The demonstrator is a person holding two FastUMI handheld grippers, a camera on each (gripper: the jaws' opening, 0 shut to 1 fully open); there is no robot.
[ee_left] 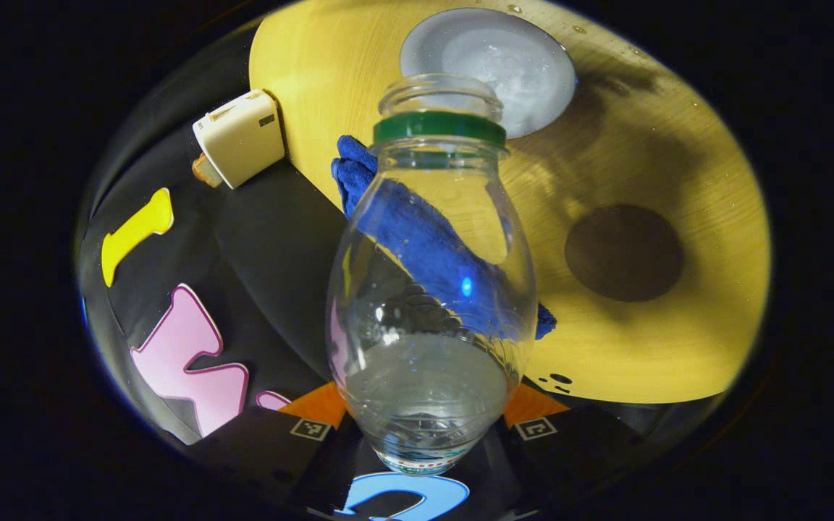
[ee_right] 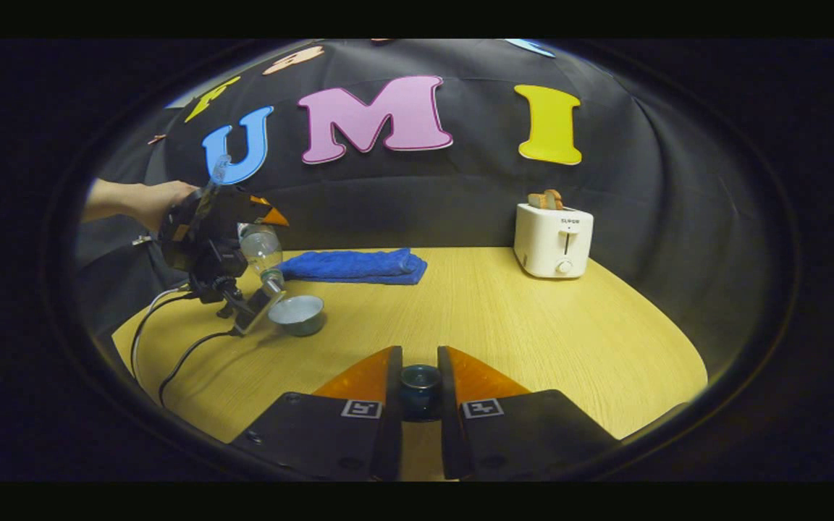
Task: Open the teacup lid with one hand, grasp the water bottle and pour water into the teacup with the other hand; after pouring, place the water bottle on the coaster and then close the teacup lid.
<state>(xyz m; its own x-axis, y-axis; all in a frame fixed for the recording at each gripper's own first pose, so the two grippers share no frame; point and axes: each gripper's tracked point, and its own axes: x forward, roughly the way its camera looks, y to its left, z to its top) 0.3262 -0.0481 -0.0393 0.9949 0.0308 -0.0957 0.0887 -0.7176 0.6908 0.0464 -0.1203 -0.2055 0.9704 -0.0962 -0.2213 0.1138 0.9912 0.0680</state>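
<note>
A clear plastic water bottle (ee_left: 431,289) with a green neck ring and no cap sits between the fingers of my left gripper (ee_left: 424,416), which is shut on its lower body. Its open mouth tilts down over the pale teacup (ee_left: 489,65), whose water looks rippled. Some water remains in the bottle. The dark round coaster (ee_left: 623,252) lies bare on the table. In the right gripper view, a hand holds the left gripper (ee_right: 258,228) and tilted bottle (ee_right: 261,252) over the teacup (ee_right: 297,313). My right gripper (ee_right: 419,359) is shut on the dark teacup lid (ee_right: 420,387), held off to the side.
A folded blue towel (ee_right: 352,265) lies behind the teacup near the wall. A white toaster (ee_right: 553,239) with bread in it stands at the table's back right. Black cables (ee_right: 171,347) trail over the yellow wooden table (ee_right: 533,325) below the left gripper.
</note>
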